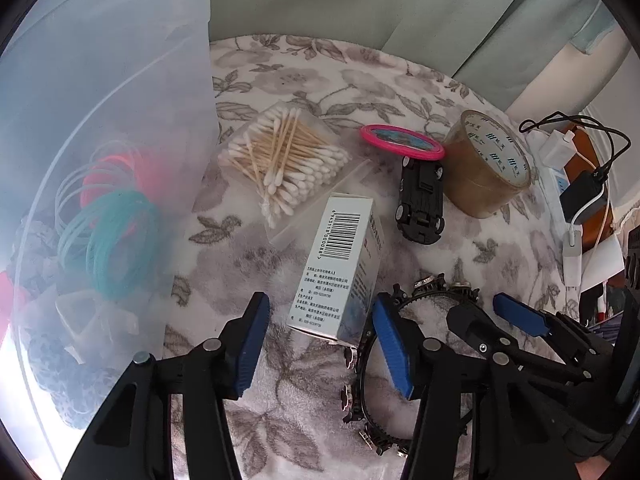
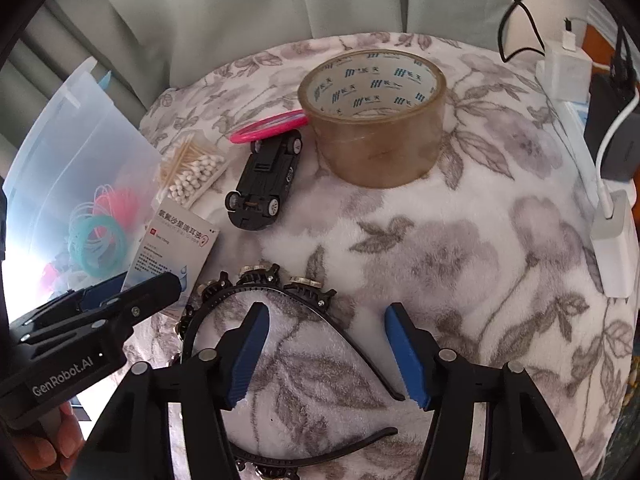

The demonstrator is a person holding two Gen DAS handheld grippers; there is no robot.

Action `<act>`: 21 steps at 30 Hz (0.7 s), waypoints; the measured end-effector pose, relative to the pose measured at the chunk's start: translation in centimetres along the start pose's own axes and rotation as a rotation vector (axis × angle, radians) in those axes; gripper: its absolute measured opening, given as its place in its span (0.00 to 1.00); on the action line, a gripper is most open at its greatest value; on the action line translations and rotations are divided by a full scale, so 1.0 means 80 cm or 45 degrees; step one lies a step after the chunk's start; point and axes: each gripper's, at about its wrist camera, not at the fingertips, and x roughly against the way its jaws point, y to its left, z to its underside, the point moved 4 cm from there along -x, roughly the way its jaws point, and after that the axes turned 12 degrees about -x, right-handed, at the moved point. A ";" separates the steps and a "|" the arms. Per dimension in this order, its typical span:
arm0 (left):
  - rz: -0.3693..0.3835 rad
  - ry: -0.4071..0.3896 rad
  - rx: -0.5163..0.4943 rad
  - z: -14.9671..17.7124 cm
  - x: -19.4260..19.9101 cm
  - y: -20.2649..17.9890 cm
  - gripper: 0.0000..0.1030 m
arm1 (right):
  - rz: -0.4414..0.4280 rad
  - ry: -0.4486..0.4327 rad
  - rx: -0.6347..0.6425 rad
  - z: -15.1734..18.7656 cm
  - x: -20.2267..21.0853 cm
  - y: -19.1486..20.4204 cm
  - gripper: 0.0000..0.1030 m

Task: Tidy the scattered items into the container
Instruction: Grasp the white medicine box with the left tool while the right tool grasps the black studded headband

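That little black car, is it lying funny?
Yes. The toy car is flipped on its back: its underside and wheels face up. It lies on the flowery blanket, beside the roll of brown tape, with the pink ring just behind it. Nothing looks broken.

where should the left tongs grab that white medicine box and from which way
Grip the white medicine box across its two long narrow sides, coming down from above. It lies flat on the floral blanket with the barcode face up, its near end already between the open left tongs, whose pads parallel those sides. The studded headband touches its near right corner, so keep the right pad clear of it.
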 end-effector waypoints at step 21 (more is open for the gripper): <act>0.033 -0.036 -0.020 0.009 0.016 -0.009 0.25 | 0.092 -0.090 -0.085 0.030 0.037 -0.037 0.12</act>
